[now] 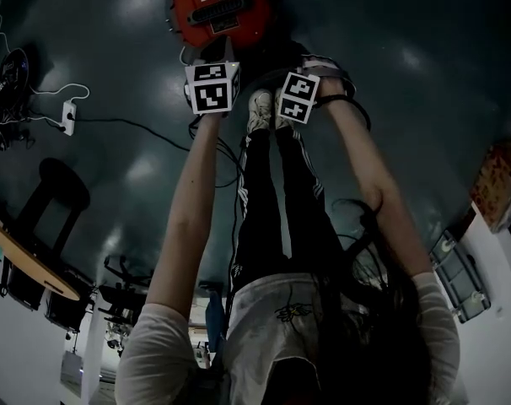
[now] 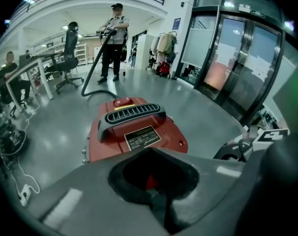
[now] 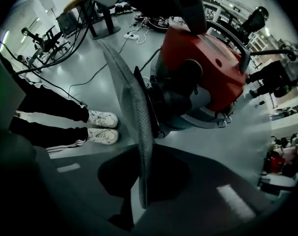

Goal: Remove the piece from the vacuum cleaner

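Observation:
The red vacuum cleaner [image 1: 220, 7] stands on the grey floor just beyond my feet, with a black handle [image 2: 134, 116] and a label on top. My left gripper [image 1: 212, 89] hangs over its near edge, and its jaws [image 2: 151, 173] look shut with nothing clearly between them. My right gripper [image 1: 298, 98] points down beside the machine's grey lower body [image 3: 188, 107]. It is shut [image 3: 141, 176] on a thin grey mesh-textured piece [image 3: 132, 102]. That piece stands edge-on and runs up against the vacuum's side [image 3: 203, 58].
My white shoes [image 3: 102, 127] stand close to the vacuum. A black hose [image 2: 92, 75] runs across the floor to a standing person [image 2: 114, 38]. A power strip with cables [image 1: 68, 116] lies to the left, near a desk [image 1: 28, 268]. Glass doors [image 2: 237, 58] stand to the right.

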Demonstrator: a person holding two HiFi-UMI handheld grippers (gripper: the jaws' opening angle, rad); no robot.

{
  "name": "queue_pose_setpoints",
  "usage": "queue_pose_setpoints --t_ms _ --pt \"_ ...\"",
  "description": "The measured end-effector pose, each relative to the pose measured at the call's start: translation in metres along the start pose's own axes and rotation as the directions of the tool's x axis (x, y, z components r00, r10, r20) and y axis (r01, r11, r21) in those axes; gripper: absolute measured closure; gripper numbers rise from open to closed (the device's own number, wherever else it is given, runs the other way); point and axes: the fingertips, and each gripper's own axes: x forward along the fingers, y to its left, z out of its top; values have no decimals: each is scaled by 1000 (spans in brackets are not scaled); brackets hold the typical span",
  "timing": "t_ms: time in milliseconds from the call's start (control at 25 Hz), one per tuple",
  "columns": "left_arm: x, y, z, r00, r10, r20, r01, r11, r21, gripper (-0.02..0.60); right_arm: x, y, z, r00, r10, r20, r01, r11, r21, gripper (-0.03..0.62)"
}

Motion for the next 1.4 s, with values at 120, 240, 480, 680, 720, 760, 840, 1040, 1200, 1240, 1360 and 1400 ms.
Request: queue_pose_setpoints --t_ms 120,240,480,680,720,760,840,1040,1200,1240,1360,1400 --pt "1 0 -1 1000 -4 0 4 1000 29 580 -1 6 -1 1000 -13 17 12 1000 13 557" --pt "1 1 0 1000 -12 -1 12 999 51 580 -2 11 0 1000 -3 23 2 999 41 559" --pt "2 2 0 1000 -1 14 0 999 53 580 -6 46 -3 999 31 31 -30 999 -30 559" --pt "4 2 1 1000 -10 20 10 1000 21 580 0 87 -9 996 81 32 -81 997 3 559" --pt "4 0 1 1000 -16 20 16 1000 19 580 -1 91 -12 996 85 35 -86 996 28 559" --pt "3 -1 2 1000 -21 19 21 1000 12 580 -4 93 -15 996 85 40 -87 995 55 559" --pt "1 -1 3 1000 -21 11 22 999 -26 580 -13 93 -17 996 77 53 -82 992 100 559" --pt "-36 -7 3 1000 -8 23 10 995 -97 580 -57 97 -18 994 66 82 -76 990 122 559" --pt "-87 -11 39 993 14 120 -4 996 -87 580 -106 74 -8 992 -8 124 -11 989 150 559" --pt "-106 -13 46 990 22 143 -9 996 -91 580 -122 73 -5 990 -21 140 -4 984 178 559" --pt "-168 -23 65 975 42 220 -15 992 -122 580 -184 65 1 977 -80 199 20 958 287 559" --pt "-189 -27 74 966 47 253 -15 992 -129 580 -207 57 3 968 -115 222 38 946 322 559"
